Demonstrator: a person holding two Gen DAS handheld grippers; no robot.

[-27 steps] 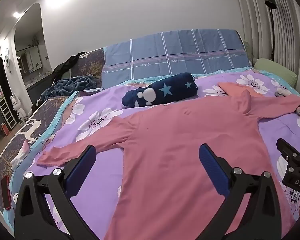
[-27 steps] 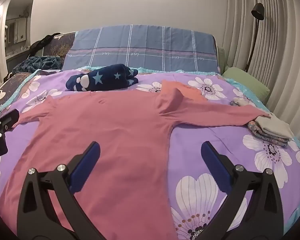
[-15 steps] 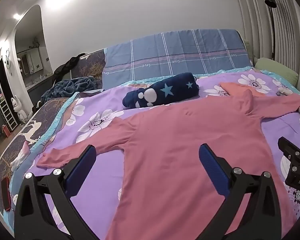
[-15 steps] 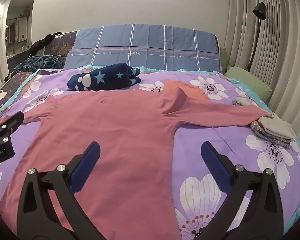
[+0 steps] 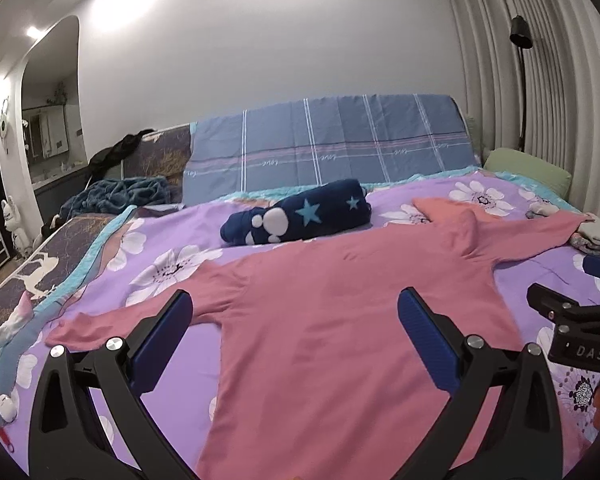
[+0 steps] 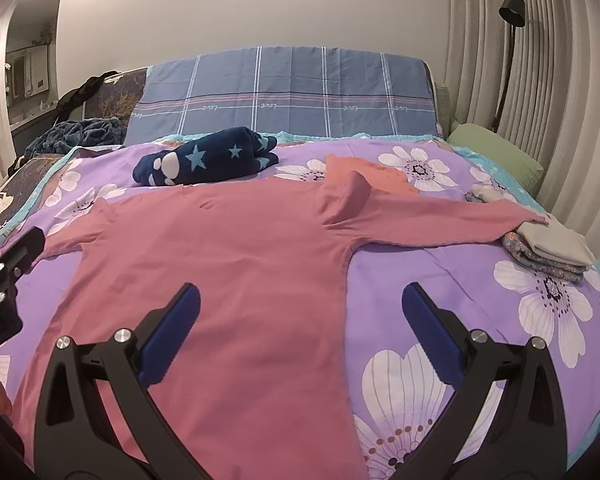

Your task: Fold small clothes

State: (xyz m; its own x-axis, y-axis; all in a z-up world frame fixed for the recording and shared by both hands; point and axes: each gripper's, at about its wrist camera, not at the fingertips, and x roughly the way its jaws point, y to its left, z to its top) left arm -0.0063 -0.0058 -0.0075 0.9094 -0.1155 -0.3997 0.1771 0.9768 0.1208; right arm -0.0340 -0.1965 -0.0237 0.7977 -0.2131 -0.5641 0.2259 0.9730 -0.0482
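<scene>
1. A pink long-sleeved garment (image 5: 340,320) lies spread flat on a purple floral bedspread (image 5: 172,268), both sleeves stretched out to the sides and its collar end pointing toward the head of the bed
2. In the right wrist view the same garment (image 6: 228,264) fills the middle and left of the bedspread (image 6: 440,280); its right sleeve reaches out until the cuff touches a small stack of folded clothes (image 6: 548,248) near the bed's right edge
3. The left gripper (image 5: 296,336) hangs above the garment's body with its jaws spread wide and nothing between the blue pads (image 5: 160,340)
4. The right gripper (image 6: 300,332) hangs over the garment's right side seam, jaws likewise wide apart and gripping nothing, one pad over pink cloth and the other over bare bedspread
5. Each gripper shows at the edge of the other's view, the two side by side
6. Beyond the garment's top edge lies a rolled navy blanket (image 5: 300,216) with stars and paw prints, just beside the cloth
7. A blue plaid pillow cover (image 6: 284,92) stands against the headboard, a green pillow (image 6: 496,152) lies at the right, and a black floor lamp (image 6: 508,52) stands by the pleated curtains
</scene>
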